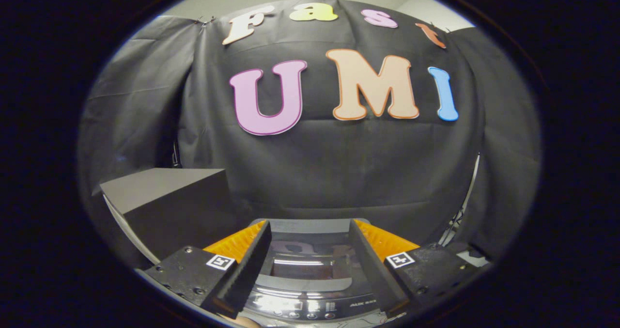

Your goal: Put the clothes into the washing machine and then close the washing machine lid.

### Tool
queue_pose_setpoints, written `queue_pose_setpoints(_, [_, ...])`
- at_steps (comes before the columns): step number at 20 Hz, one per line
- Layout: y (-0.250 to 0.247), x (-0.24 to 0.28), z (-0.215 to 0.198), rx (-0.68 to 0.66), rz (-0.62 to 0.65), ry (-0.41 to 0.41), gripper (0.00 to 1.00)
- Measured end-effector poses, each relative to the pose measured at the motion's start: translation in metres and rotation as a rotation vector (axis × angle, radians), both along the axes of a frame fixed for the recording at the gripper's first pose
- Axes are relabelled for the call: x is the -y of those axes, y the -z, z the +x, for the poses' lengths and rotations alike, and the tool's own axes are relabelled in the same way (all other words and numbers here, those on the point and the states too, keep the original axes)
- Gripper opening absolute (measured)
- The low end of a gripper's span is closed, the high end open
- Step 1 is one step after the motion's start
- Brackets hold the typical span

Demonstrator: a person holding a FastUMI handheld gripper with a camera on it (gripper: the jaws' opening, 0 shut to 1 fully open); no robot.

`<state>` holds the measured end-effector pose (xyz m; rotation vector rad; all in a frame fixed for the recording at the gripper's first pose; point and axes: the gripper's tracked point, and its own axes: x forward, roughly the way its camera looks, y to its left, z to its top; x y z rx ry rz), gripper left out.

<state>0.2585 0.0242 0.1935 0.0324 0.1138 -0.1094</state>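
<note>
The tool (310,231) hangs over the washing machine (310,289), its two fingers spread wide apart and grasping nothing; the gap between them is bare. The washing machine sits directly below and between the fingers, seen from above and a little in front. Its lid (305,265) lies flat on top, closed as far as I can tell, with a dark glossy window that throws back streaks of light. Nearer than the lid, along the machine's front edge, runs the control panel (310,311) with a row of small round buttons; the markings on it are too small to make out. Beyond the machine hangs the black cloth wall (339,173) of the booth, draped in soft folds. Left of the machine, and set back towards that wall, stands a dark grey box (169,202) with a flat top, well apart from the fingers. Right of the machine, near the cloth, thin cables (457,216) trail down. No clothes can be made out on or around the machine from here.
</note>
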Motion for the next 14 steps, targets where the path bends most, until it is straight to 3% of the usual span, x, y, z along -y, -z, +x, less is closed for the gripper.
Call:
queue_pose_setpoints(6, [0.016,0.022,-0.050,0.070,-0.055,-0.003,0.98])
queue_pose_setpoints(14, [0.067,0.035,-0.117,0.121,-0.025,-0.007,0.98])
